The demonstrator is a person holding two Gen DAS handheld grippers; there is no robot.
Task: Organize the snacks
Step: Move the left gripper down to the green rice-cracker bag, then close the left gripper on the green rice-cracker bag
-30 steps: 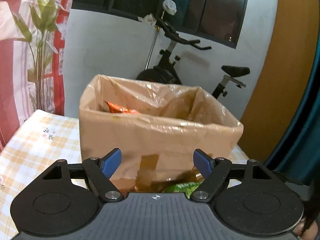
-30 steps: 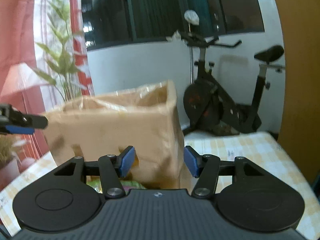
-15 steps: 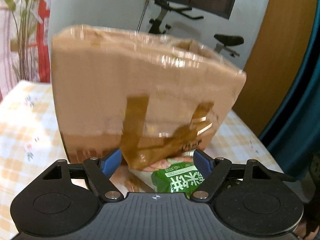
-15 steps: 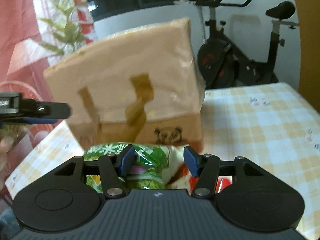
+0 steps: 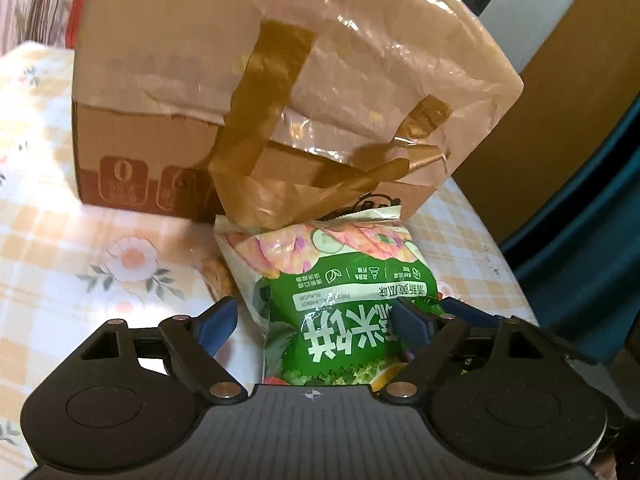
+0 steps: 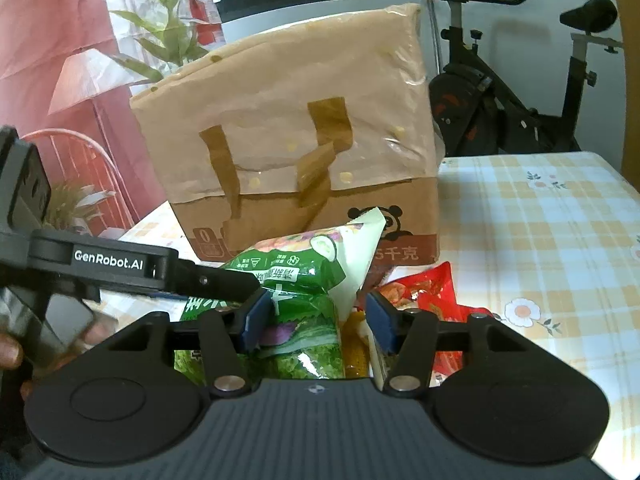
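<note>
A green snack bag (image 5: 340, 280) lies on the checked tablecloth in front of a cardboard box (image 5: 168, 60) lined with a tan plastic bag. My left gripper (image 5: 314, 322) hangs low over the bag, which lies between its jaws as they open; the pads do not press on it. In the right wrist view the same green bag (image 6: 296, 264) lies before the box (image 6: 280, 100), with a red snack bag (image 6: 424, 292) to its right. My right gripper (image 6: 318, 318) stands open just above these bags. A finger of the left gripper (image 6: 224, 278) reaches in from the left.
An exercise bike (image 6: 500, 92) stands behind the table at the right, a leafy plant (image 6: 160, 28) and red curtain at the left. The tablecloth (image 6: 540, 220) spreads to the right of the box. A hand (image 6: 8, 352) grips the left tool.
Both grippers have sunk from the height of the box's rim to near the table. The snack bags have come into view between the jaws. The left jaws have widened.
</note>
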